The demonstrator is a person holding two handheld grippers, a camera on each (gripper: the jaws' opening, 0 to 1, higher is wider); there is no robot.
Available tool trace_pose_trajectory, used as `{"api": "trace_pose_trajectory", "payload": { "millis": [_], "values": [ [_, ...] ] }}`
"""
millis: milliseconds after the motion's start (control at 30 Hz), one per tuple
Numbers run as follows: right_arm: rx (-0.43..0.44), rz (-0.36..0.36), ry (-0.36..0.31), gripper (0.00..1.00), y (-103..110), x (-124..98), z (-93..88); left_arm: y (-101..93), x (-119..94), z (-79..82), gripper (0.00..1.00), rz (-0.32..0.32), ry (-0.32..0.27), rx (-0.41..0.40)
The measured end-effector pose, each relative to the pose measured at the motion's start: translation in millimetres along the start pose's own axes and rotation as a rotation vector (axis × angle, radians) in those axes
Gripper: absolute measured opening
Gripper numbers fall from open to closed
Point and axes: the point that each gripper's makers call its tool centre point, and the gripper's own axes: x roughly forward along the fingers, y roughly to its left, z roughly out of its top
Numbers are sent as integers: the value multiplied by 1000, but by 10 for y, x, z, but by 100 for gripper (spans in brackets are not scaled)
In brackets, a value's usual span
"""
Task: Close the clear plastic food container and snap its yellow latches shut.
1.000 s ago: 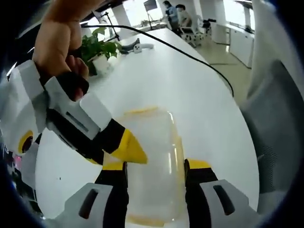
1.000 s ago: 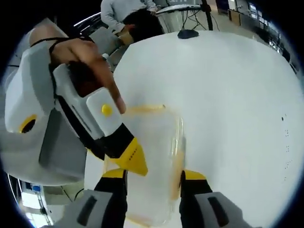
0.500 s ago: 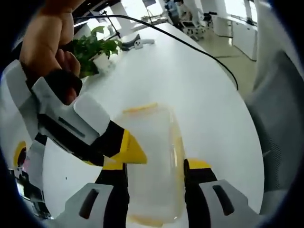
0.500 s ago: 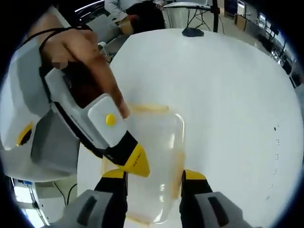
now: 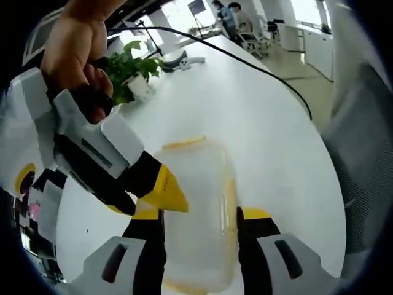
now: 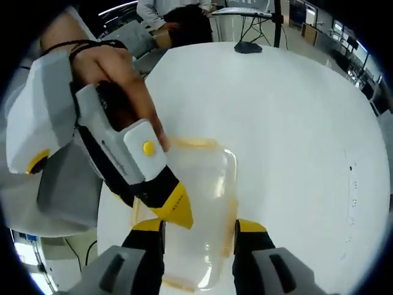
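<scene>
The clear plastic food container (image 5: 196, 203) lies on the white table (image 5: 258, 123), with a yellow latch (image 5: 183, 143) at its far end and another along its right side. My left gripper (image 5: 201, 215) is open, and the container's near end shows between its jaws. My right gripper (image 5: 169, 193), held by a hand, points its yellow tip at the container's left edge. In the right gripper view the container (image 6: 202, 196) also lies between the open jaws of my right gripper (image 6: 198, 226). There my left gripper (image 6: 175, 209) reaches in from the left onto the container's left rim.
A potted plant (image 5: 126, 67) stands at the far left of the table, and a black cable (image 5: 258, 70) runs across it. A grey chair (image 5: 362, 141) sits off the right edge. A black stand base (image 6: 247, 46) and a seated person (image 6: 178, 24) are at the table's far side.
Both views have shifted slightly with the hands. The container stays between each gripper's jaws, and each gripper's tip stays at the container's left edge.
</scene>
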Motion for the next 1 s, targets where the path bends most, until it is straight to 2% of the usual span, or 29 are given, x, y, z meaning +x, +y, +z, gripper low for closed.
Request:
{"api": "trace_pose_trajectory", "payload": {
  "millis": [100,167,200,300,400,433,467,567,667,833,933,1000],
  "values": [
    [10,-39,-39,42,12,-27,-2,6,1,20,44,-15,-11,-17],
    [-22,-72,-54,42,8,-35,14,18,-6,51,44,-25,-32,-80],
    [-26,-83,-60,41,22,-42,18,56,-14,30,47,-7,-17,-130],
    [-28,-104,-91,46,65,-29,16,119,-24,68,51,-15,-40,-140],
    [-27,-117,-108,52,100,-22,-3,124,-52,94,51,-42,-51,-145],
    [-29,-120,-110,53,109,-30,-11,118,-55,88,51,-55,-48,-147],
    [-27,-119,-122,54,133,-43,-2,76,-67,88,51,-96,-47,-161],
    [-20,-134,-137,55,144,-83,-6,125,-109,54,55,-102,-32,-151],
    [-4,-140,-183,57,206,-122,22,134,-158,0,59,-139,-7,-183],
    [6,-151,-217,61,269,-143,-24,125,-260,-32,61,-199,-2,-177],
    [22,-167,-245,73,305,-173,-34,167,-273,-68,68,-209,1,-201],
    [2,-179,-246,76,336,-183,-65,229,-279,-130,70,-204,11,-220]
  ]
}}
